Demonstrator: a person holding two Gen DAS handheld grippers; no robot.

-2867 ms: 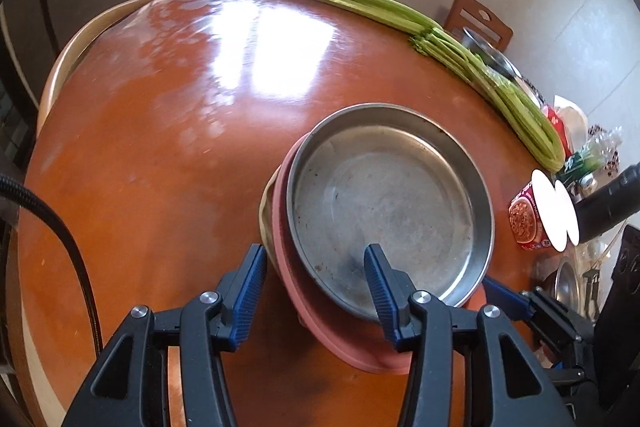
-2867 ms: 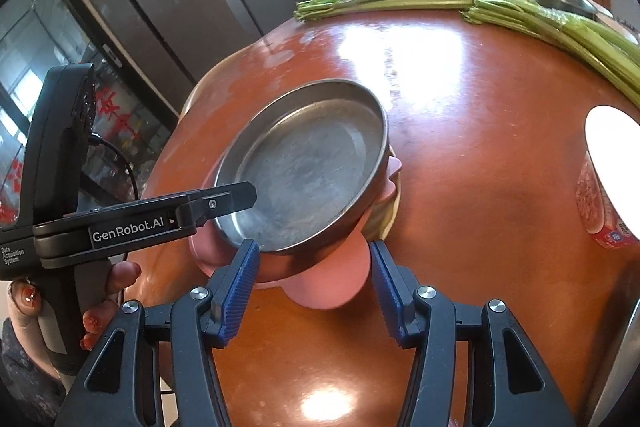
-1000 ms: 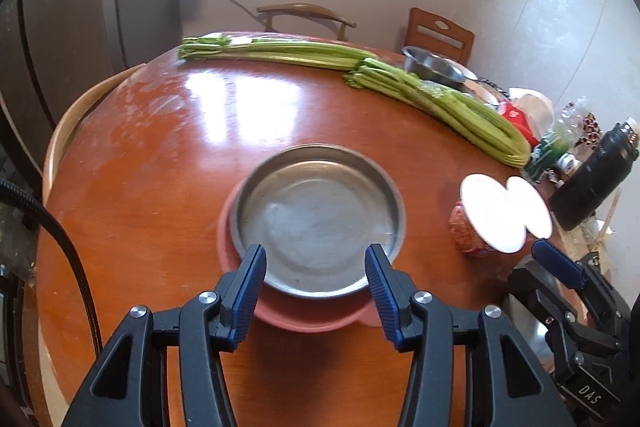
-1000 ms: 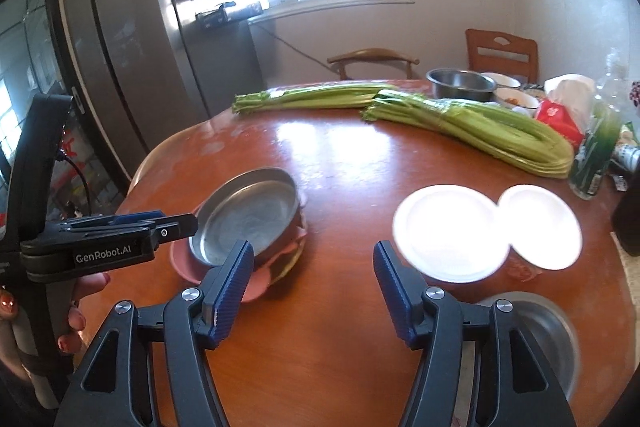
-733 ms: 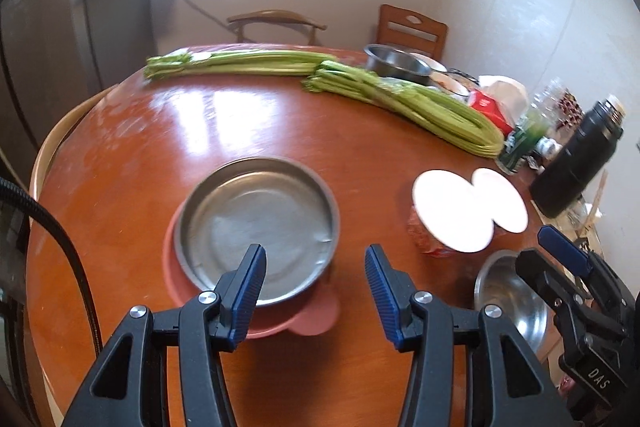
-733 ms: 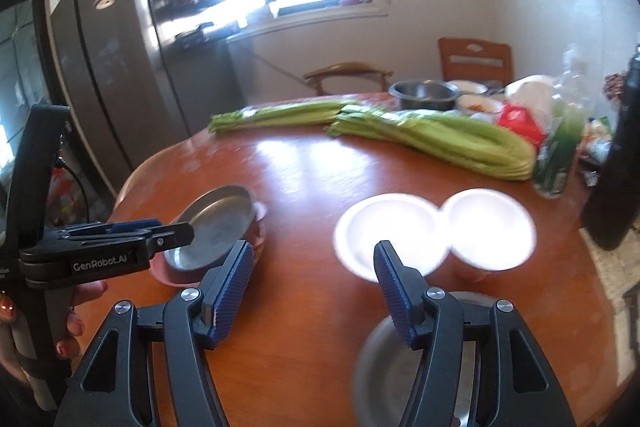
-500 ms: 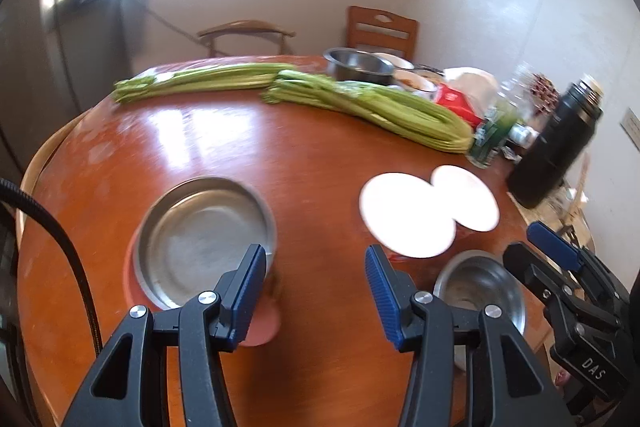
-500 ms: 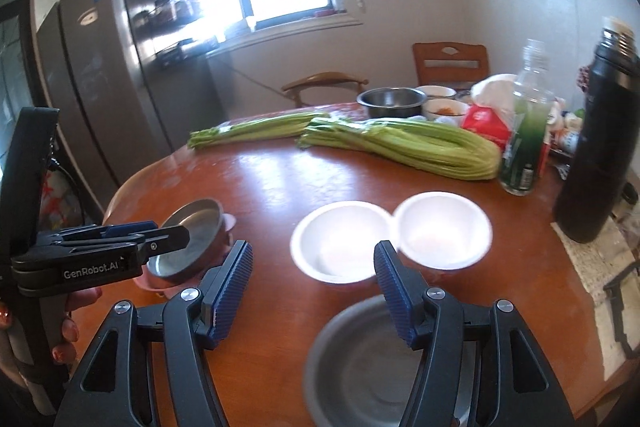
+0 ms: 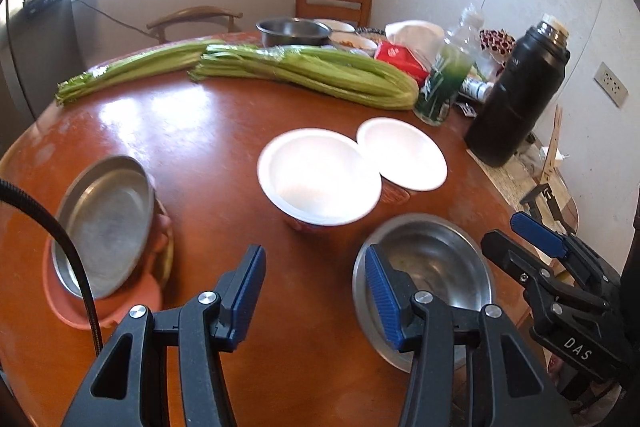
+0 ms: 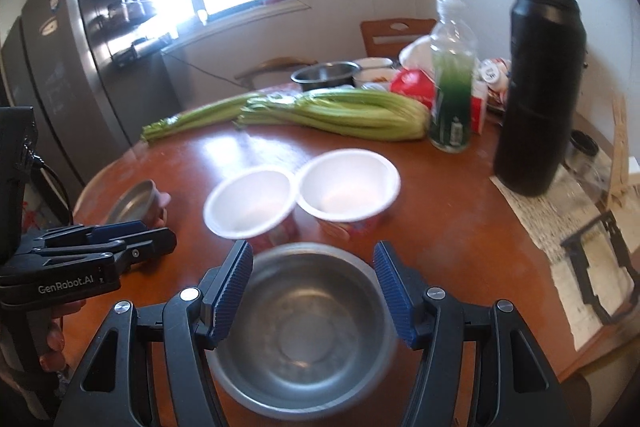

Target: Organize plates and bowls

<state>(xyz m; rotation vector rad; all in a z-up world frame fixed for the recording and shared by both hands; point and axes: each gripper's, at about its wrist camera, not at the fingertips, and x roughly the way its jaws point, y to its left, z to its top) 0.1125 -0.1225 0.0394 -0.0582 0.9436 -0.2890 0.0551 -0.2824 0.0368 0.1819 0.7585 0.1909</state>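
In the right wrist view, the steel bowl (image 10: pixel 308 335) sits on the brown table (image 10: pixel 440 227) at the bottom middle of the frame. The right gripper (image 10: pixel 312 291) hangs over it with its two blue fingers (image 10: pixel 232 283) apart, one over each side of the bowl. They hold nothing, and the picture does not show whether they touch the rim.

Just behind the bowl, in the middle of the frame, stand two white paper bowls (image 10: pixel 250 203), side by side and touching.

In the left wrist view, the left gripper (image 9: pixel 314 297) is at the bottom middle. Its jaws are apart and empty, over bare table. The steel bowl (image 9: pixel 424 279) lies just right of it, partly behind the right-hand finger. The steel plate (image 9: pixel 104 223) sits on a pink plate (image 9: pixel 132 301) at the left edge, near the gripper but apart from it.
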